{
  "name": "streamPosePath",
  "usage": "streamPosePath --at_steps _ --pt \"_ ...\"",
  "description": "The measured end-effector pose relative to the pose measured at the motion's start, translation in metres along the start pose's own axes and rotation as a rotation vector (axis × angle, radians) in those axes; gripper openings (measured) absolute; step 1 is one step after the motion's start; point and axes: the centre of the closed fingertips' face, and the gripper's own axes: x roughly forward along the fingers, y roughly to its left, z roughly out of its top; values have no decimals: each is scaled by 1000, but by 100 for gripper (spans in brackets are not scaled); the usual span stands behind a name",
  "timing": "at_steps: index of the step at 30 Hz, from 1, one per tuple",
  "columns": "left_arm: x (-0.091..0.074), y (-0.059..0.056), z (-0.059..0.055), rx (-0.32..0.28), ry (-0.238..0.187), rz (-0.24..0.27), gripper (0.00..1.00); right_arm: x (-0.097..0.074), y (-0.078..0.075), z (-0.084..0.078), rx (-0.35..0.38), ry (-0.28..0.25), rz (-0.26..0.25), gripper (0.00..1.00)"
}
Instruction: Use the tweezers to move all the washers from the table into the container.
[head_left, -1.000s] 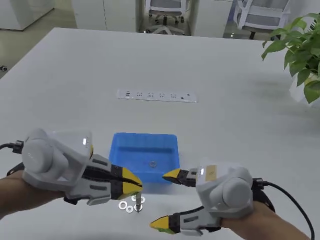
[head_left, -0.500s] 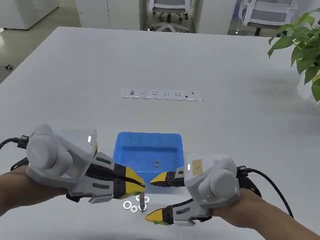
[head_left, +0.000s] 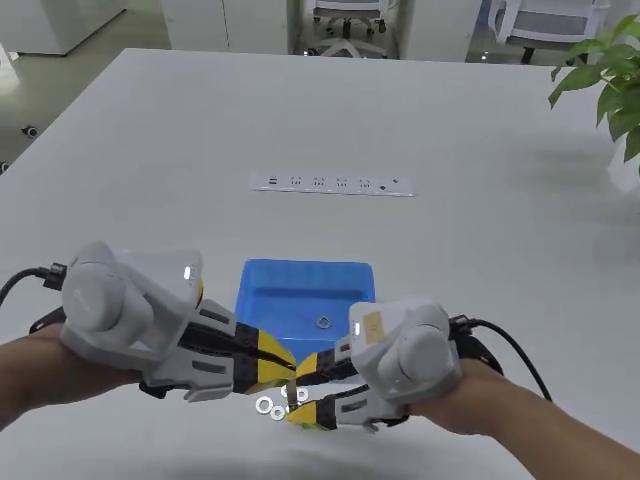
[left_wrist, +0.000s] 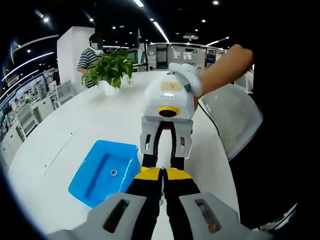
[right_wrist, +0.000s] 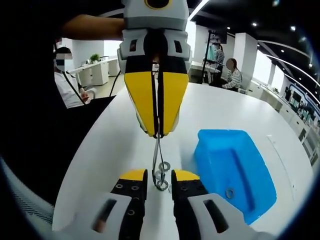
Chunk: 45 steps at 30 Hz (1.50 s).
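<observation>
Presently, the left gripper (left_wrist: 162, 173) has its jaws pressed together on the tweezers (right_wrist: 157, 150), whose tips sit among the washers (head_left: 268, 407) on the table (head_left: 450, 130), just beside the blue container (head_left: 300, 295). The right gripper (right_wrist: 159, 176) faces it, jaws apart. A single washer (head_left: 322, 322) lies inside the container.

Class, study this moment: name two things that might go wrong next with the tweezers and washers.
The tweezers have their tips among clustered washers; they may pinch two or flick one away. The right gripper crowds the tweezers and might knock them askew in the left gripper.
</observation>
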Motion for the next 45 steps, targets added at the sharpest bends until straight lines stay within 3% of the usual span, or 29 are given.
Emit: streamPosePath --at_steps 7,34,43,45 --pt "1 1 0 -3 -2 0 5 1 2 -1 -16 14 12 12" --pt "-2 0 0 -13 12 21 6 1 3 -1 -8 27 7 9" --pt "-9 0 -1 -31 -8 52 28 -4 4 4 -9 22 0 9" --pt "-10 -2 -3 -57 -8 56 34 -5 4 7 -8 15 -3 9"
